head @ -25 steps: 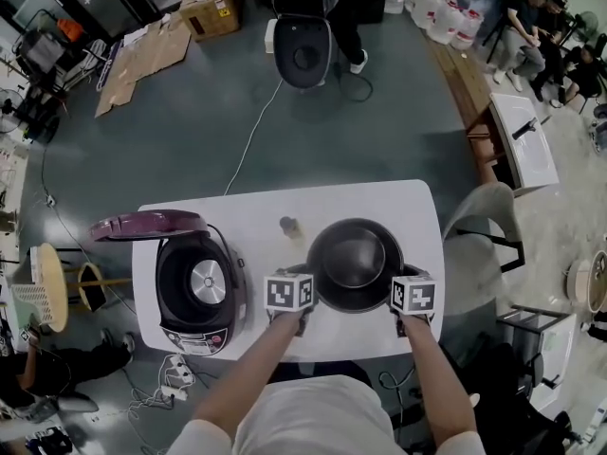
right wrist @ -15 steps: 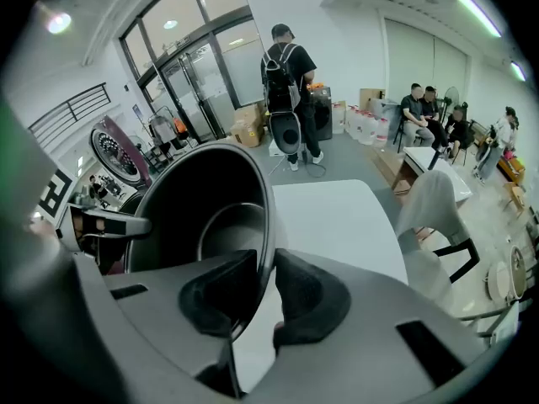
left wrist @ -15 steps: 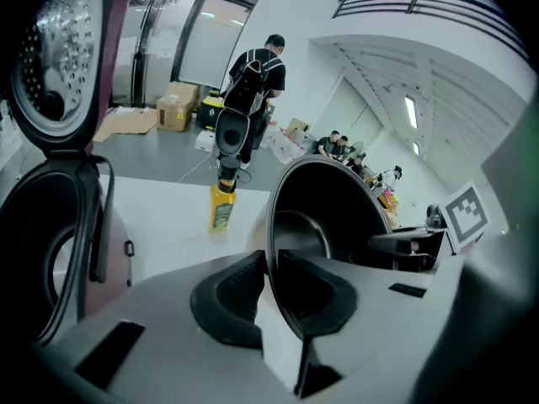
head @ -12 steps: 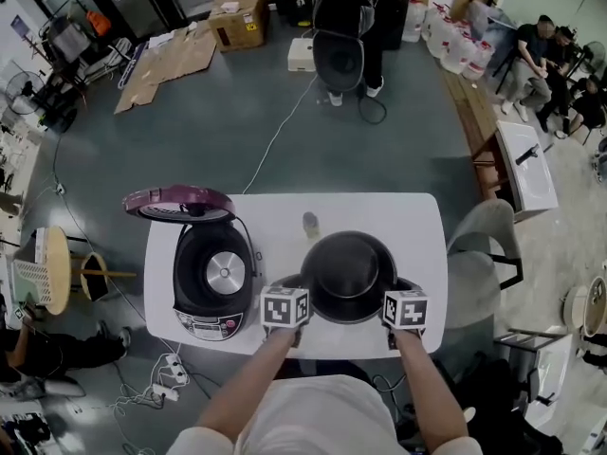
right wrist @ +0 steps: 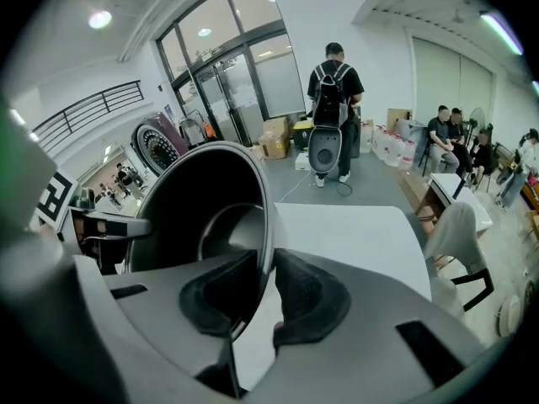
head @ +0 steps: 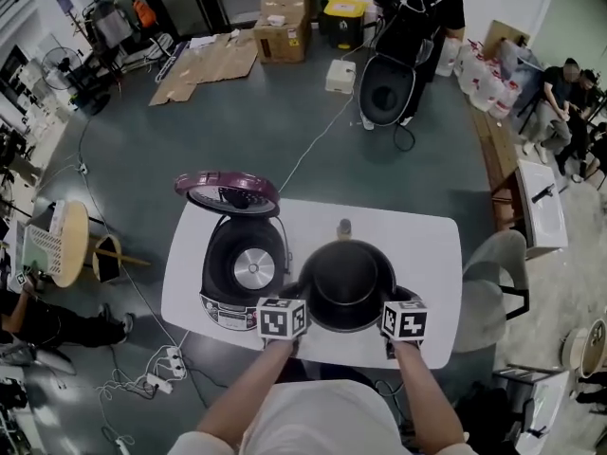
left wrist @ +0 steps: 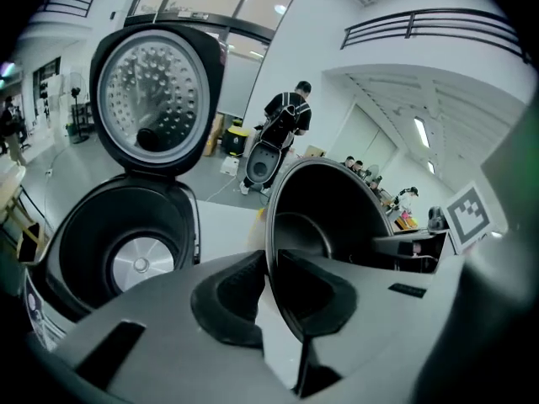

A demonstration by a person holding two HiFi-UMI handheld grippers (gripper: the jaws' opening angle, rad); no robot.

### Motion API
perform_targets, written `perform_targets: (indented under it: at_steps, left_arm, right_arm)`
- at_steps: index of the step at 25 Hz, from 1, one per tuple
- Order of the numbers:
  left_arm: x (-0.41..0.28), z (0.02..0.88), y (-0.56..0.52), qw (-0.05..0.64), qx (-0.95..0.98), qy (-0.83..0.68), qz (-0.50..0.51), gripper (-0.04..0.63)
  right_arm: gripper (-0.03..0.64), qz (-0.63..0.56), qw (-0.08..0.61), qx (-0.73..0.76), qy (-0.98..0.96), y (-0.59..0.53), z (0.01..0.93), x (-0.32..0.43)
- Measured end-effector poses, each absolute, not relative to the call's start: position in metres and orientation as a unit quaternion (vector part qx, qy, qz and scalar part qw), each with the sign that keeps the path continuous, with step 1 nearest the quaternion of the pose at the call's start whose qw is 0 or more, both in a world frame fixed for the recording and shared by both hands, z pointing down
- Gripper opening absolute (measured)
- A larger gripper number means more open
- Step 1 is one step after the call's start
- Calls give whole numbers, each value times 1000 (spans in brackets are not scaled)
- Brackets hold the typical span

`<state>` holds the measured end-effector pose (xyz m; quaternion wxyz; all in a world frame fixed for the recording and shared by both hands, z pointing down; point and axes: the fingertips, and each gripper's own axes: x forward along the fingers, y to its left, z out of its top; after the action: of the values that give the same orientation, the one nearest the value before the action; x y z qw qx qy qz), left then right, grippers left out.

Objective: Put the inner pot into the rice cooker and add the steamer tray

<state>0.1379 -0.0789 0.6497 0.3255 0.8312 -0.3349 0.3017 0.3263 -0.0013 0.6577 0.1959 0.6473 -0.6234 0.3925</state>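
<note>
The black inner pot (head: 349, 282) hangs above the white table (head: 432, 254), just right of the open rice cooker (head: 245, 271). My left gripper (head: 296, 299) is shut on the pot's left rim, and my right gripper (head: 393, 299) is shut on its right rim. In the left gripper view the pads (left wrist: 226, 297) pinch the thin rim of the pot (left wrist: 337, 225), with the cooker's empty well (left wrist: 126, 242) and raised lid (left wrist: 156, 99) to the left. The right gripper view shows the pads (right wrist: 313, 297) clamped on the rim of the pot (right wrist: 210, 217).
A small tan object (head: 344, 226) stands near the table's far edge behind the pot. The cooker's purple lid (head: 228, 192) stands open at the back. A grey chair (head: 493, 282) is at the table's right. A cable (head: 313, 140) crosses the floor; a person (head: 413, 8) stands beyond.
Both grippers have carried the pot up off the table and leftward, so it now sits closer to the open cooker. The grips on the rim look unchanged.
</note>
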Motion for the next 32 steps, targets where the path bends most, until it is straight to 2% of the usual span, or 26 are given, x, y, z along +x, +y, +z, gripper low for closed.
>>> perform_targets:
  at_steps: [32]
  left_arm:
    - [-63,572,-133,313,789,-494,189,71]
  right_arm:
    - [78,282,227,552,-751,-130,584,140]
